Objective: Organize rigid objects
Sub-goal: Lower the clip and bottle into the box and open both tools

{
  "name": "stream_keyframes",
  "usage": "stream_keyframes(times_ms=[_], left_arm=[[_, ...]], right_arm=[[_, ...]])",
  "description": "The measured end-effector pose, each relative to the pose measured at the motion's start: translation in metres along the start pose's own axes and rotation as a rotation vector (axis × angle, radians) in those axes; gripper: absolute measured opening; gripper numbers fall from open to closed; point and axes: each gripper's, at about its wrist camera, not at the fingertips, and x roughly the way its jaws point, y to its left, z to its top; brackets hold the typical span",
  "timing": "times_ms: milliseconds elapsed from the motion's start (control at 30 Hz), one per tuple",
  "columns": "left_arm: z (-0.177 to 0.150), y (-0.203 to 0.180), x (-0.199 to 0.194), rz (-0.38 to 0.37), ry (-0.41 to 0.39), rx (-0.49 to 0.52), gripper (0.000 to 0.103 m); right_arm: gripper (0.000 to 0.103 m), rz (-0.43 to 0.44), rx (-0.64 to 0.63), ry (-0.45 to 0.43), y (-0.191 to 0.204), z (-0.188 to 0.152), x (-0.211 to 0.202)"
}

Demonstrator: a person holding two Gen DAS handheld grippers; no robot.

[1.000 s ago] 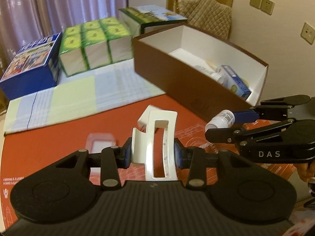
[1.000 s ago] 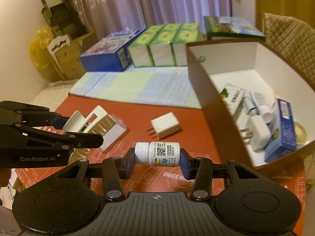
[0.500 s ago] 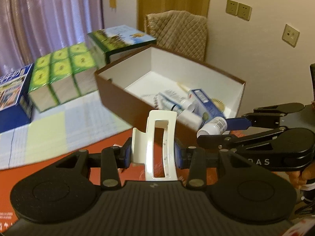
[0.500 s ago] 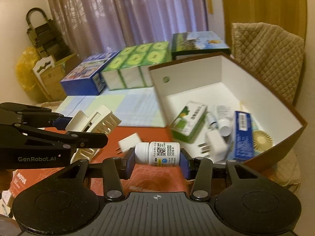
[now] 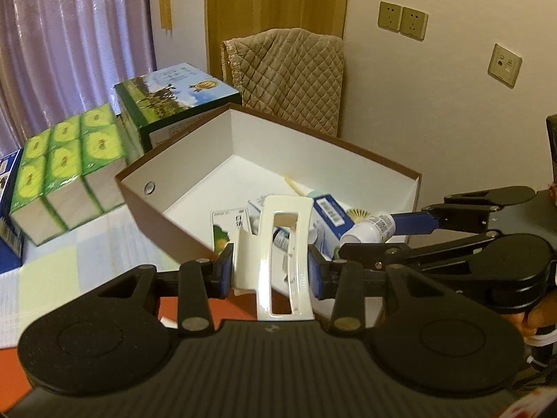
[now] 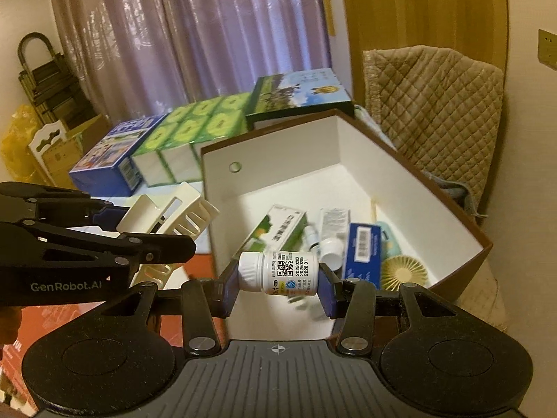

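Note:
My left gripper (image 5: 269, 271) is shut on a cream-white hair claw clip (image 5: 282, 254), held above the near wall of the brown box (image 5: 167, 223). The right gripper (image 6: 278, 289) is shut on a small white pill bottle (image 6: 278, 271) lying sideways between its pads, over the box's white inside. In the left wrist view the right gripper (image 5: 362, 240) comes in from the right with the bottle (image 5: 369, 226). In the right wrist view the left gripper (image 6: 163, 233) and the clip (image 6: 170, 209) show at the left. The box (image 6: 452, 188) holds a green carton (image 6: 278, 223), a blue carton (image 6: 362, 247), a tube and a round yellow piece.
Behind the box stand green tissue packs (image 5: 66, 160), a green picture box (image 5: 174, 94) and a blue box (image 6: 104, 160) on a pale checked cloth (image 5: 87, 244). A quilted chair back (image 5: 289, 73) and the wall are beyond. An orange mat (image 6: 34, 317) covers the near tabletop.
Both grippers have moved from over the orange mat toward and over the brown box, rising a little, each keeping its grip. The box now fills the middle of both views.

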Motion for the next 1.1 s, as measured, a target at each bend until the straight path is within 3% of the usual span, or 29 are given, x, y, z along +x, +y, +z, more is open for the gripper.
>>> stream_keyframes(times_ms=[433,1100], left_arm=[[0.039,0.013,0.058,0.035,0.033,-0.022,0.037],[0.066,0.067,0.158,0.161,0.181,-0.08,0.037]], right_arm=[[0.043,-0.04,0.001,0.0,-0.039,0.042,0.047],[0.043,-0.082,0.03,0.114,-0.072,0.081,0.147]])
